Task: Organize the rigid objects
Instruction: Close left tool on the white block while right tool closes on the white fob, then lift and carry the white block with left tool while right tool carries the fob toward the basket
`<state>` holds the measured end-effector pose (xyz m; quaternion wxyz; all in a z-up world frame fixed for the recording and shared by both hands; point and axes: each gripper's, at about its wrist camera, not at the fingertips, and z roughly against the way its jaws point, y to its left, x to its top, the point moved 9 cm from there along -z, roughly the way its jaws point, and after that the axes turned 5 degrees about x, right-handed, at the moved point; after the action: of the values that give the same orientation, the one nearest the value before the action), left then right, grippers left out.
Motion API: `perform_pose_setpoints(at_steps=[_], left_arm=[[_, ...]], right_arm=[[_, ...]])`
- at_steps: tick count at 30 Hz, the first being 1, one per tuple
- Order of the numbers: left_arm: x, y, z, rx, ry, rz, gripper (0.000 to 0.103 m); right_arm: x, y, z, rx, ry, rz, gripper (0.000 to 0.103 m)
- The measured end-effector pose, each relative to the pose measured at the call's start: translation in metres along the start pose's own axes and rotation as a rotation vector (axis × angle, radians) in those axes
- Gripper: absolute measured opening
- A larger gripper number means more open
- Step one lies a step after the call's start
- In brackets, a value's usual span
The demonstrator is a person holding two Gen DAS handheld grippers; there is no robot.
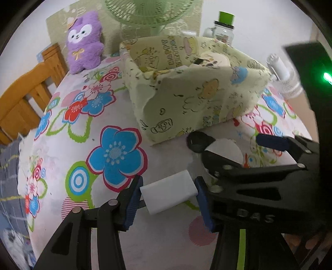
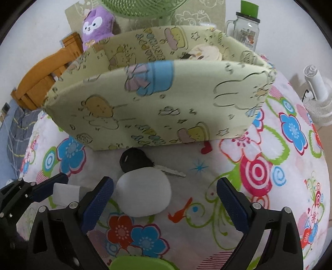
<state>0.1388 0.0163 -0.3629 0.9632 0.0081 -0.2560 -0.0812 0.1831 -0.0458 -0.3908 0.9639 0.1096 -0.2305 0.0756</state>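
Left gripper [image 1: 168, 195] jaws clamp a white block [image 1: 169, 194]; right gripper [image 2: 165, 199], marked "DAS", gapes around a white egg [image 2: 144, 192]. Box [image 1: 186, 87] reads "HAPPY".

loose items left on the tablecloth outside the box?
3: white block between the left gripper fingers, white oval case between the open right gripper fingers, black key beside box.

On the table [image 2: 238, 207] a storage box [image 2: 157, 103] stands toward the back, with a round item [image 2: 205, 53] inside it. Just before the box lies a key [image 2: 137, 161], and nearer still, touching it, a rounded case [image 2: 144, 193] — between the right gripper's [image 2: 164, 199] jaws. Left of the case a small block [image 1: 169, 190] sits in the left gripper [image 1: 168, 199]. Behind the box are a plush toy [image 1: 84, 40], a fan [image 1: 151, 14] and a jar [image 2: 247, 31] — a small fan [image 2: 317, 93] stands off to the right.
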Motion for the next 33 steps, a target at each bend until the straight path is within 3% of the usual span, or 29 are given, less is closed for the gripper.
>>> perform_pose_setpoints(at_steps=[5, 7, 21, 33], left_arm=[[-0.001, -0.001, -0.003, -0.003, 0.004, -0.019, 0.053], [0.000, -0.001, -0.003, -0.010, 0.007, -0.014, 0.053], [0.002, -0.010, 0.000, -0.041, 0.016, -0.003, 0.053], [0.011, -0.032, 0.021, -0.075, -0.002, -0.006, 0.053]], right_arm=[[-0.003, 0.007, -0.005, -0.014, 0.000, -0.009, 0.077], [-0.002, 0.012, -0.004, -0.009, -0.012, -0.004, 0.058], [-0.010, -0.016, 0.012, -0.075, -0.006, -0.067, 0.058], [-0.010, -0.036, 0.050, -0.109, -0.050, -0.090, 0.058]])
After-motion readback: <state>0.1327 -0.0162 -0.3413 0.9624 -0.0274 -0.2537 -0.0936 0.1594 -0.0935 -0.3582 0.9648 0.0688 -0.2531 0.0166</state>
